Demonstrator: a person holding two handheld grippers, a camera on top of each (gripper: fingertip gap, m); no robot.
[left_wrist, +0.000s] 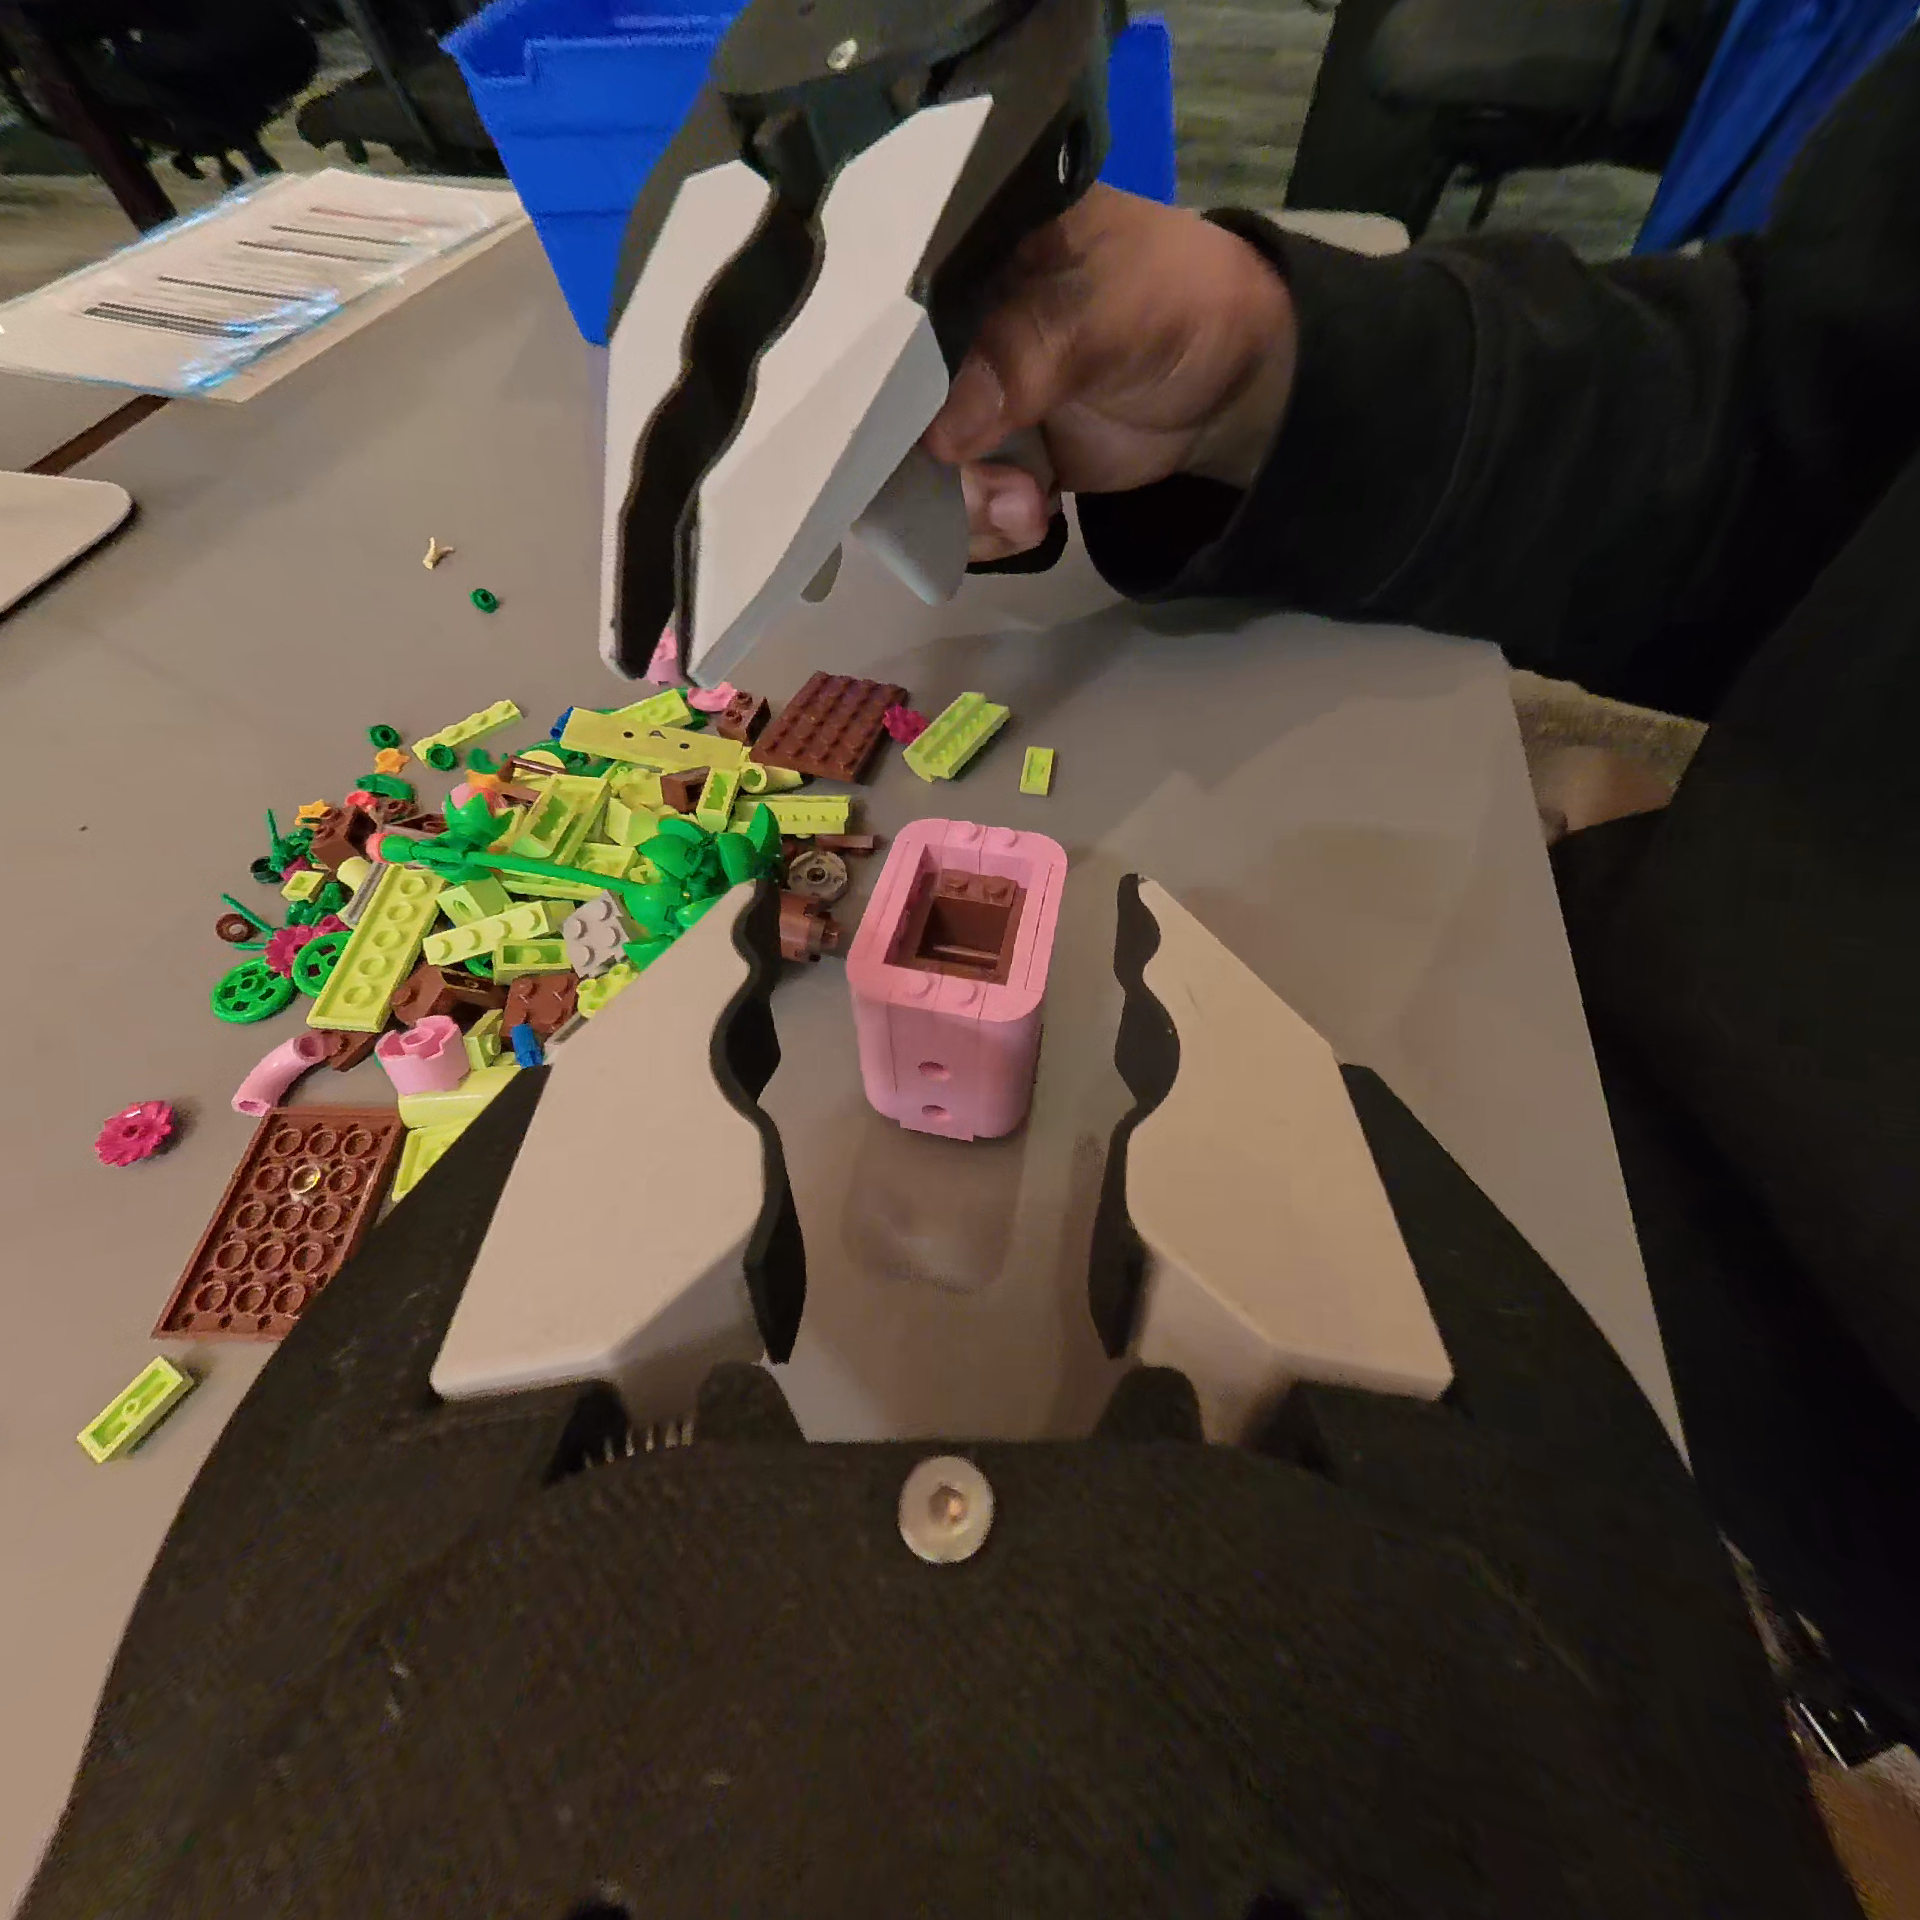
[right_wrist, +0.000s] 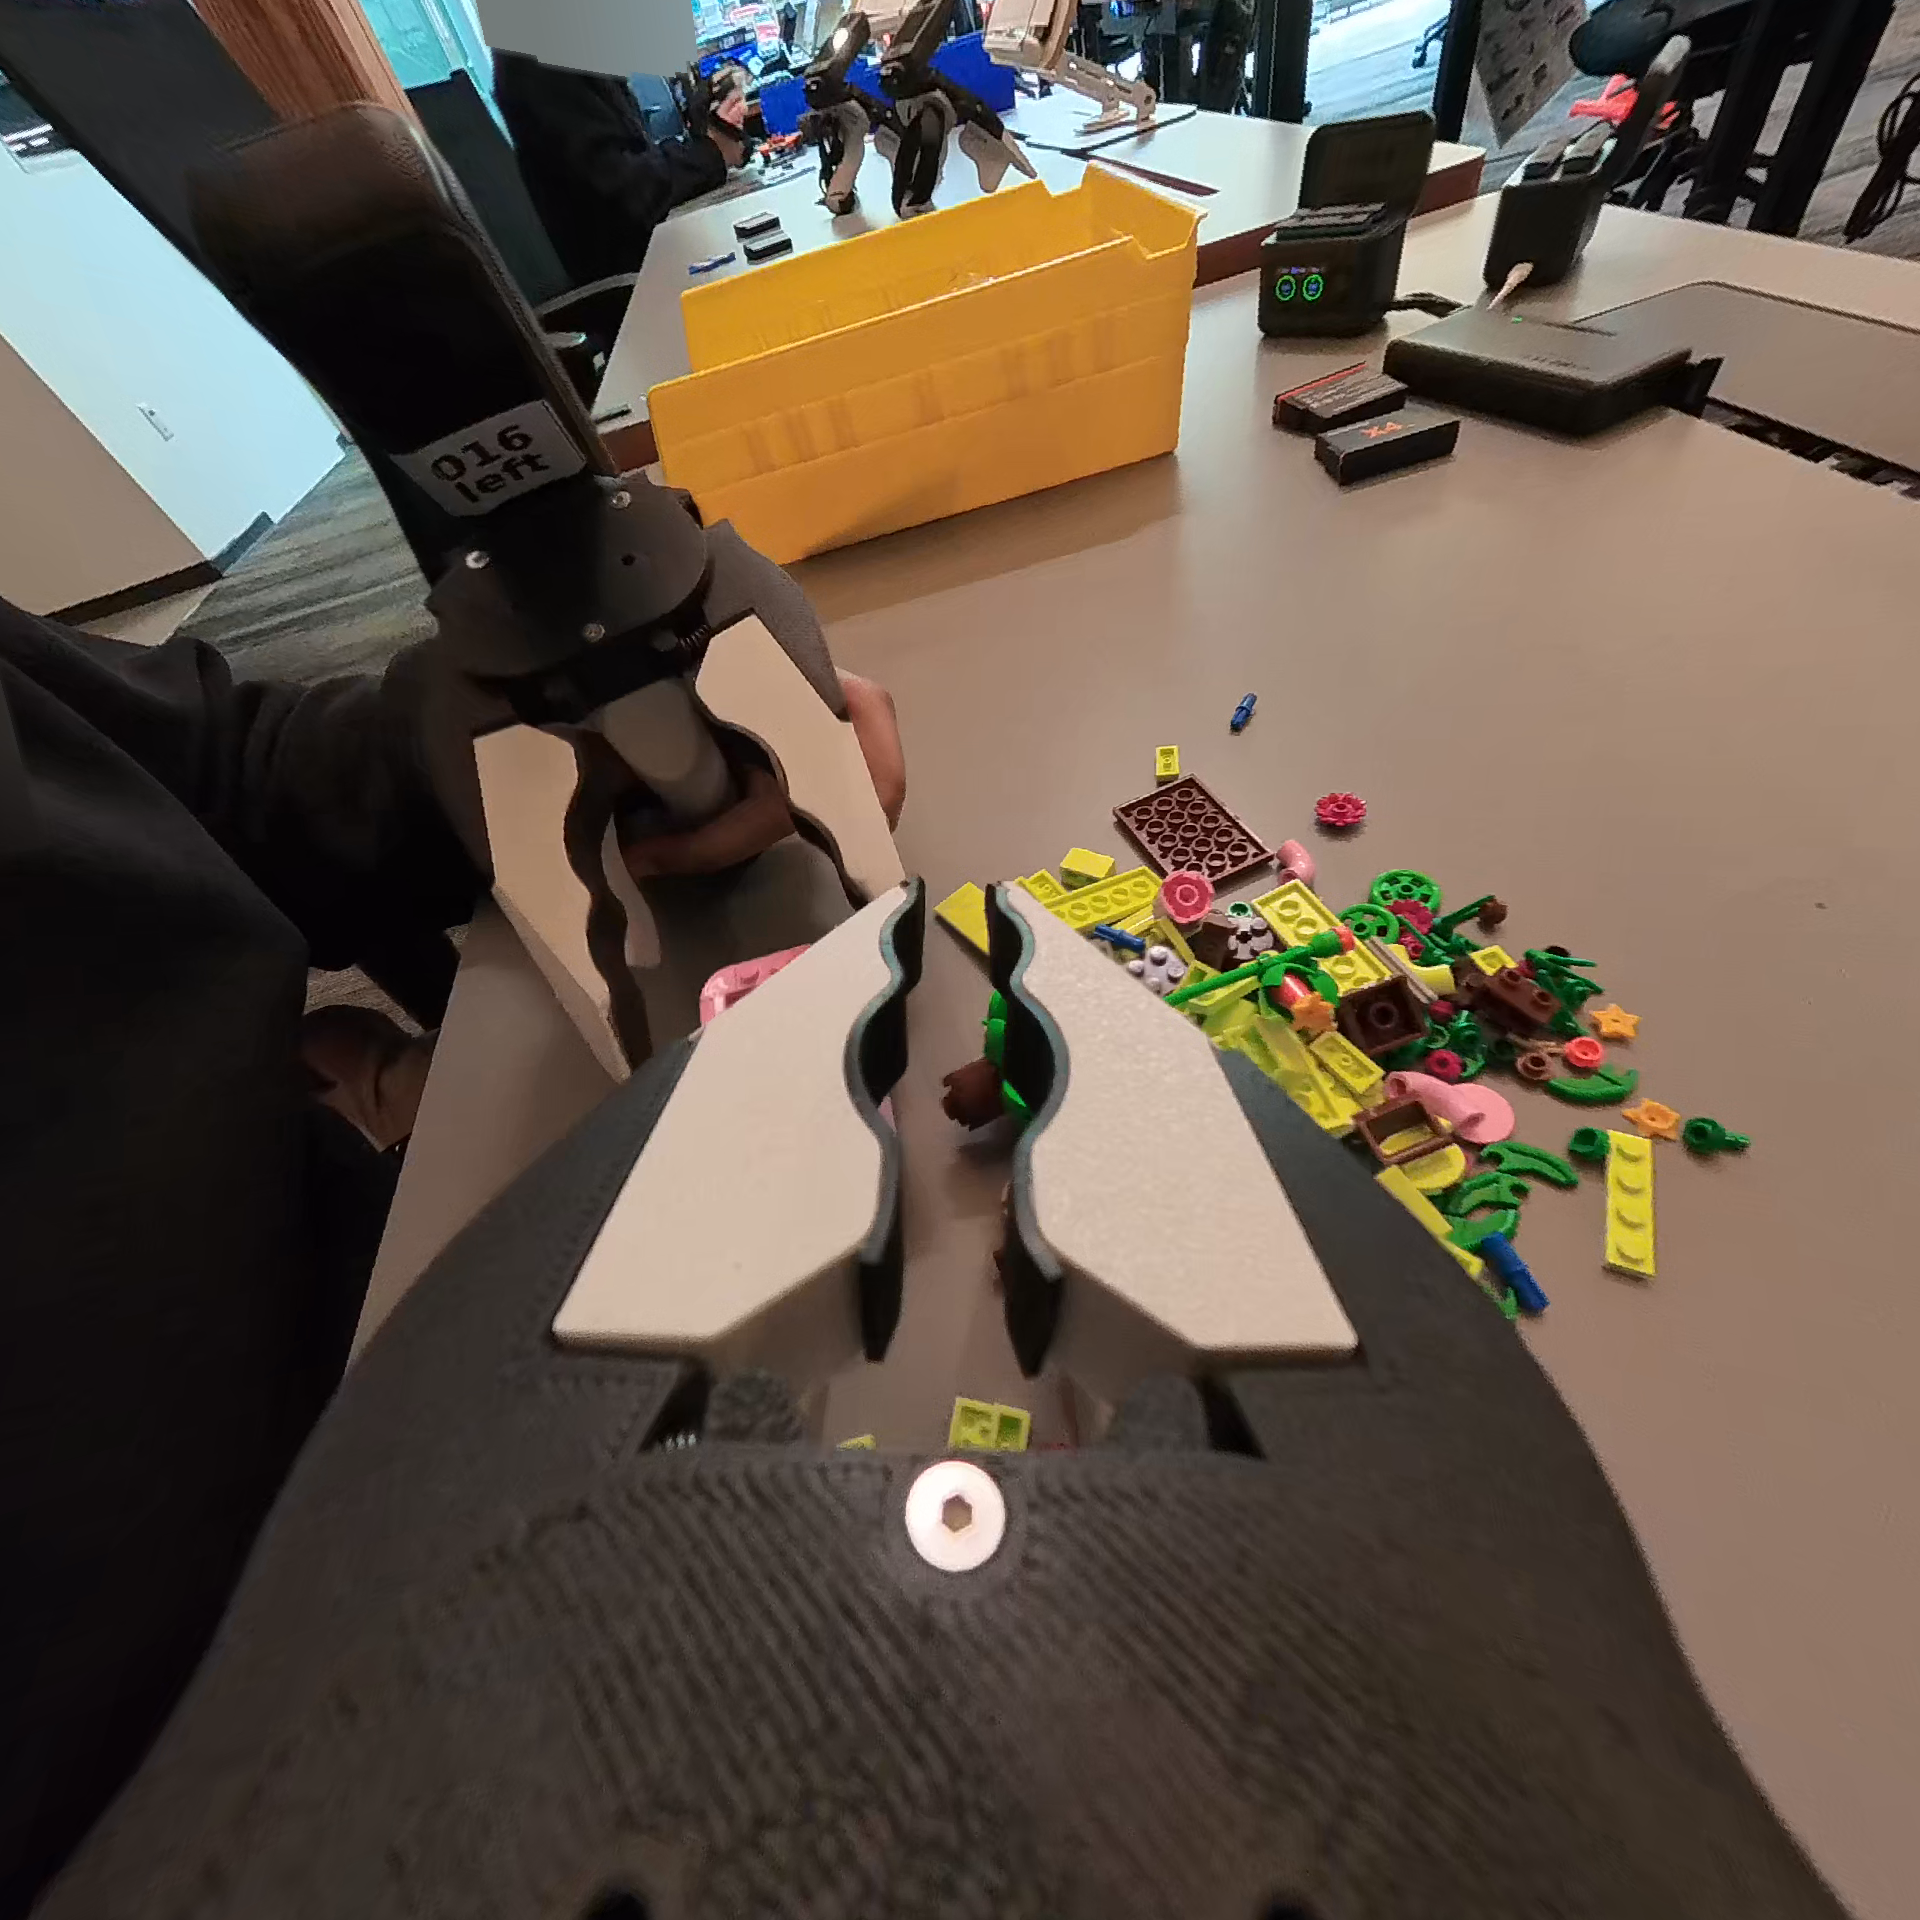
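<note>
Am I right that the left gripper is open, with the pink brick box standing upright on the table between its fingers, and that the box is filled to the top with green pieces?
Not quite: the pink brick box is hollow, showing only its brown inner lining, as the left wrist view shows. The rest holds: the left gripper is open around the upright box on the table.

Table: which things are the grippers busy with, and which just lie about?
At the grippers:
- left gripper, open around the pink brick box
- right gripper, tips at the brick pile

Lying about:
- yellow bin
- blue bin
- papers
- black cases
</note>
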